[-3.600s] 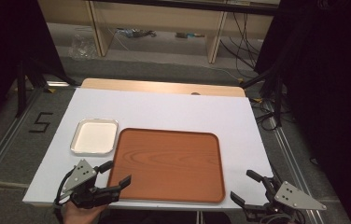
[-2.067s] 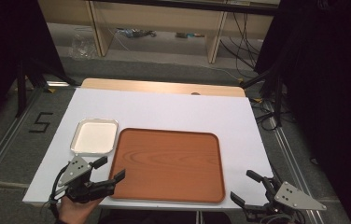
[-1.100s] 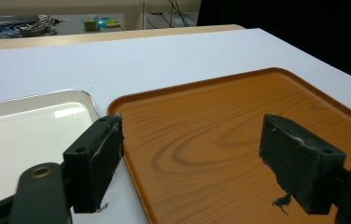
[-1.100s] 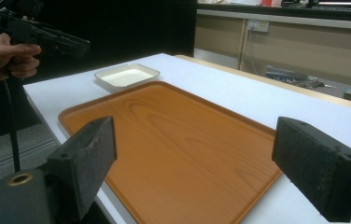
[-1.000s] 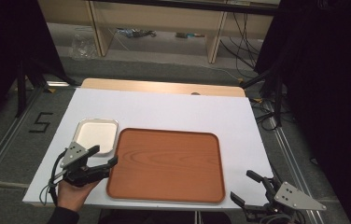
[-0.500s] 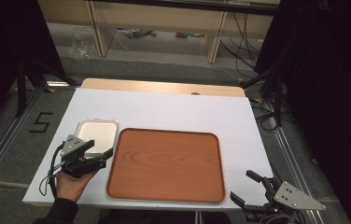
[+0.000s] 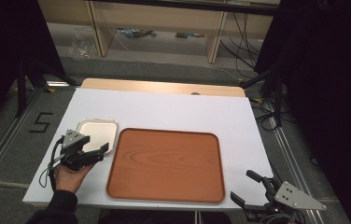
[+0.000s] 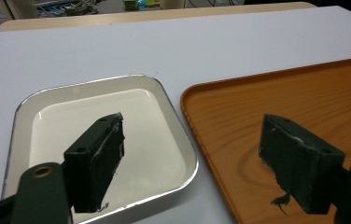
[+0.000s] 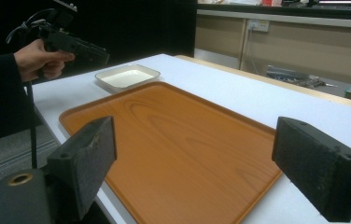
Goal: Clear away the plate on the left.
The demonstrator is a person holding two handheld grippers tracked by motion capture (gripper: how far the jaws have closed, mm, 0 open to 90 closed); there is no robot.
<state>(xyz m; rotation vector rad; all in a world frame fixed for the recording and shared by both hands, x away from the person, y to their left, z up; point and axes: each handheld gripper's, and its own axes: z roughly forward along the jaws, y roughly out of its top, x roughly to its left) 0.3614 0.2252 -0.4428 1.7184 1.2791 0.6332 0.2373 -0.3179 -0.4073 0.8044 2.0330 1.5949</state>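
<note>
Here the left gripper is seen with its jaws spread wide and nothing held between them; in the left gripper view one pad hangs over the near part of the dish and the other over the near left corner of the tray. Whether the pads touch anything beneath cannot be told. The gripper is gripped by a hand in a dark sleeve, reaching in just left of the tray's near left corner. The dish, white with a bright metal rim, is set just beside the tray's left edge, at its far end, with a narrow strip of white table between them. It is seen to be empty. The tray itself, of orange-brown wood grain, is laid flat on the table and nothing is carried on it. The right gripper is found off the tray's near right corner, at the table's edge, its jaws likewise wide apart and holding nothing.
</note>
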